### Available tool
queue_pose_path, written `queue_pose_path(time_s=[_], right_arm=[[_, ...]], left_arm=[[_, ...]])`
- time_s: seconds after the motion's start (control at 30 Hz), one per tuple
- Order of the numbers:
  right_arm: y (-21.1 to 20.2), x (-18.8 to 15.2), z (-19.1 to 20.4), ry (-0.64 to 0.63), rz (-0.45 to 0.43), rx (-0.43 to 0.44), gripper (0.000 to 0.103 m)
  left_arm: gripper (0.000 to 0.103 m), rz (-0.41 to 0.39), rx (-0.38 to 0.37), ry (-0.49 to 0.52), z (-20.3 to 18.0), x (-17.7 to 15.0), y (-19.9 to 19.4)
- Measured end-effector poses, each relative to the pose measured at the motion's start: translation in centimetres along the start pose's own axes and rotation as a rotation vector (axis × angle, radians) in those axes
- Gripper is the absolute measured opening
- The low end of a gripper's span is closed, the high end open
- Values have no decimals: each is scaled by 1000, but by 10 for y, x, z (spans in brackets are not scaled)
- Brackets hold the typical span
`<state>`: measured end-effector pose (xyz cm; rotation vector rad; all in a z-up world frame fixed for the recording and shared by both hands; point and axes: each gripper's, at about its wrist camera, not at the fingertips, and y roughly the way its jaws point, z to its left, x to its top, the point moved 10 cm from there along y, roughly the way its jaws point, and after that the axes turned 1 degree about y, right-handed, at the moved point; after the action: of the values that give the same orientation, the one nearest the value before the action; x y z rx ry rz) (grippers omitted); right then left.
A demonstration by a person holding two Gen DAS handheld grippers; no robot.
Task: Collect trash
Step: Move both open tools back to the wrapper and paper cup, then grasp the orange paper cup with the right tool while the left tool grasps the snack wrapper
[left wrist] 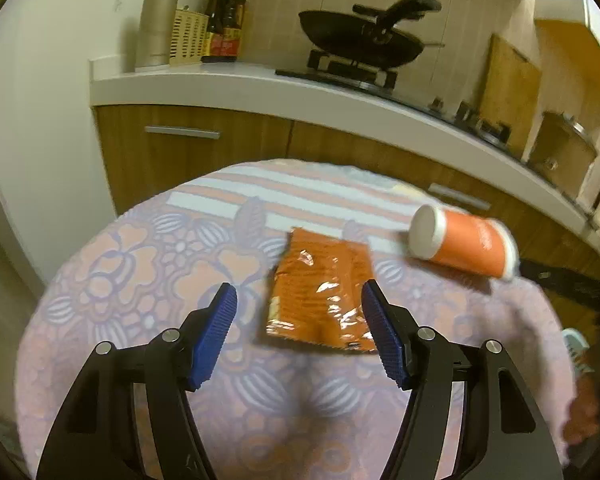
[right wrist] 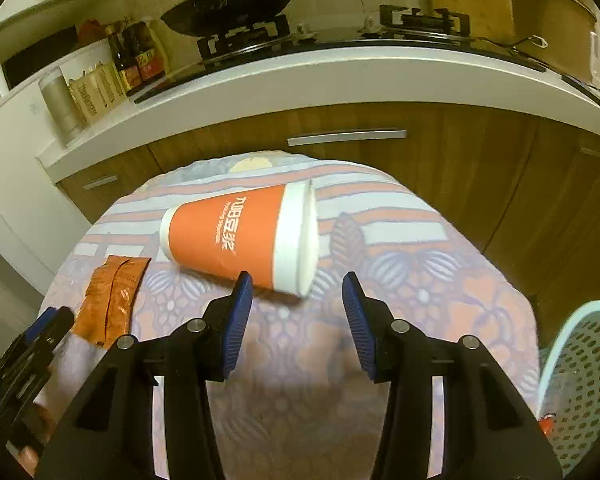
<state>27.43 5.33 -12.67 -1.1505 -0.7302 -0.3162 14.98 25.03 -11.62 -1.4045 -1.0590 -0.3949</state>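
Left gripper (left wrist: 298, 306) gapes, empty, over orange sachet (left wrist: 320, 300) | right gripper (right wrist: 298, 298) wide, empty; tipped paper cup (right wrist: 240, 236) at 12 o'clock | risk: cup rolls off tablecloth (right wrist: 440, 292) if nudged

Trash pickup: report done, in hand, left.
Done: nothing that shows; cup and packet lie on the table, not in the basket. In hand: nothing; left gripper is open around the packet, right gripper is open near the cup. Left: grab both, bin them.
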Motion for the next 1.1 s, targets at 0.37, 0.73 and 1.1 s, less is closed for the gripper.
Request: queue_pose_path(time_s=[0.37,0.73,1.1], right_arm=[[9,-15,28,-49,38,49,43],[-37,-57,104,-149,81,323,43],[-23,6,27,-17,-43,155,65]], left_arm=[[64,35,-8,-54,12,-5,6],[64,14,14,-79,22,-3,1],[64,28,20,-69,21,-5,5]])
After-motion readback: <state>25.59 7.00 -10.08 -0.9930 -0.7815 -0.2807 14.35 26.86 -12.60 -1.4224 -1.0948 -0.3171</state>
